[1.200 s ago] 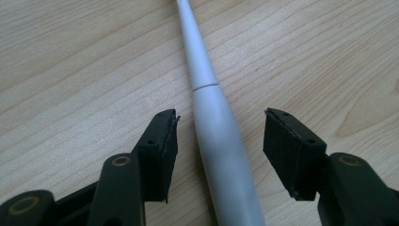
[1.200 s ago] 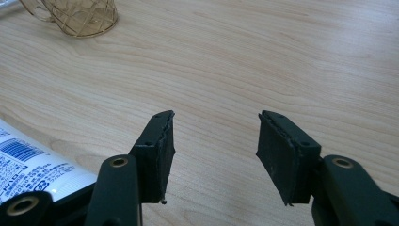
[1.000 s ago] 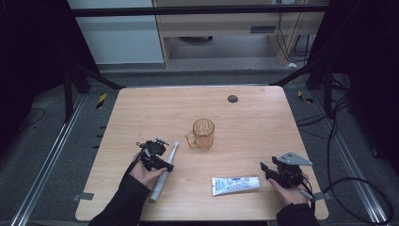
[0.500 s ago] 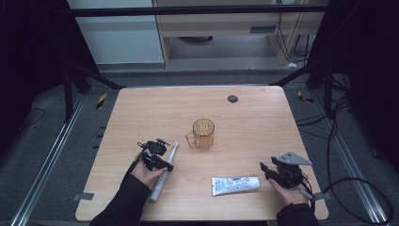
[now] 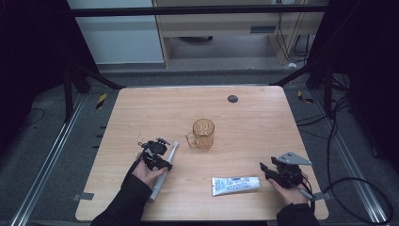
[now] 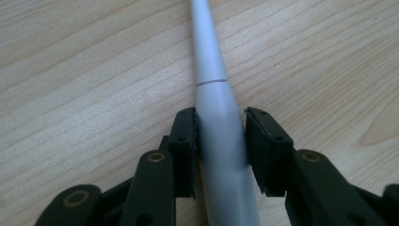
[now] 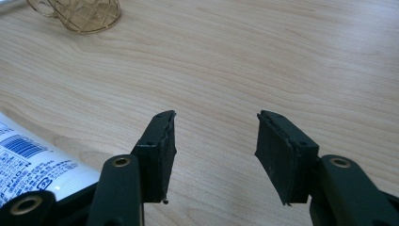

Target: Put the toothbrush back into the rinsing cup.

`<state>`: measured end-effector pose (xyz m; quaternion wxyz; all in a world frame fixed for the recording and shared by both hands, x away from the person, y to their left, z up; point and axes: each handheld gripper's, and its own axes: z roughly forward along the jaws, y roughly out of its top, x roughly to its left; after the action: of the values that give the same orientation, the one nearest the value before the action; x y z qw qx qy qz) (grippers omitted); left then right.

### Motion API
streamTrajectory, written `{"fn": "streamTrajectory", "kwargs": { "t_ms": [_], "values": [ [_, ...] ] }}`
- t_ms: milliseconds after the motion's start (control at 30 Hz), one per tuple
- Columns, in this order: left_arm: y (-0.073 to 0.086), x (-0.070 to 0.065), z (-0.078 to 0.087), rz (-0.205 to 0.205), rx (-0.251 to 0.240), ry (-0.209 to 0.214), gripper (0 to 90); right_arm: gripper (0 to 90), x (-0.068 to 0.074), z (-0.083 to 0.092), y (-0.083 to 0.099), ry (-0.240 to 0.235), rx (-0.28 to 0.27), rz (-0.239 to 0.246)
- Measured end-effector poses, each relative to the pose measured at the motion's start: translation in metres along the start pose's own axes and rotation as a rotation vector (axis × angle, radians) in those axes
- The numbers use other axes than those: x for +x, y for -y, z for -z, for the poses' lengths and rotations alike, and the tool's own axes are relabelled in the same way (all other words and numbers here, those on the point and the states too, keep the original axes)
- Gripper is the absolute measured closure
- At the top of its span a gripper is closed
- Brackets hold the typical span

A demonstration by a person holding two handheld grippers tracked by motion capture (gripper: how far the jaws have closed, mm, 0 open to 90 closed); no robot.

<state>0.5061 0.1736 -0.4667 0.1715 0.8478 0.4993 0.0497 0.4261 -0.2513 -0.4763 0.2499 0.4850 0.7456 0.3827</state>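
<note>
Left gripper (image 6: 220,141) straddling the grey toothbrush handle (image 6: 221,155) flat on the table (image 5: 263,127), jaws just closing (left pad touching, right pad a sliver off). Best squeezed square, then lifted level. Right gripper (image 7: 215,150) open, empty, beside the toothpaste tube (image 5: 235,184).

The left hand-held gripper (image 6: 220,141) has just been closing its jaws around the grey electric toothbrush (image 6: 217,127) lying on the tabletop (image 5: 141,117). The handle now sits between the pads, the left pad touching it and a slim gap showing at the right pad.
</note>
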Motion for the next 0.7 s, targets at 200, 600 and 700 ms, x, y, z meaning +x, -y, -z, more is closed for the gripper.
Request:
{"fn": "streamTrajectory", "kwargs": {
  "t_ms": [200, 600, 700],
  "values": [
    [0.0, -0.0021, 0.0003, 0.007, 0.006, -0.02, 66.6, 47.2, 0.0, 0.0004, 0.0, 0.001, -0.001, 0.001],
    [0.0008, -0.0038, 0.0006, -0.014, -0.003, -0.006, 67.1, 47.3, -0.0003, 0.0, -0.0001, 0.0, 0.002, 0.003],
    [0.0013, -0.005, 0.0062, -0.019, -0.033, -0.007, 67.2, 47.3, -0.0011, 0.0002, 0.0, 0.0, 0.002, 0.002]
  ]
}}
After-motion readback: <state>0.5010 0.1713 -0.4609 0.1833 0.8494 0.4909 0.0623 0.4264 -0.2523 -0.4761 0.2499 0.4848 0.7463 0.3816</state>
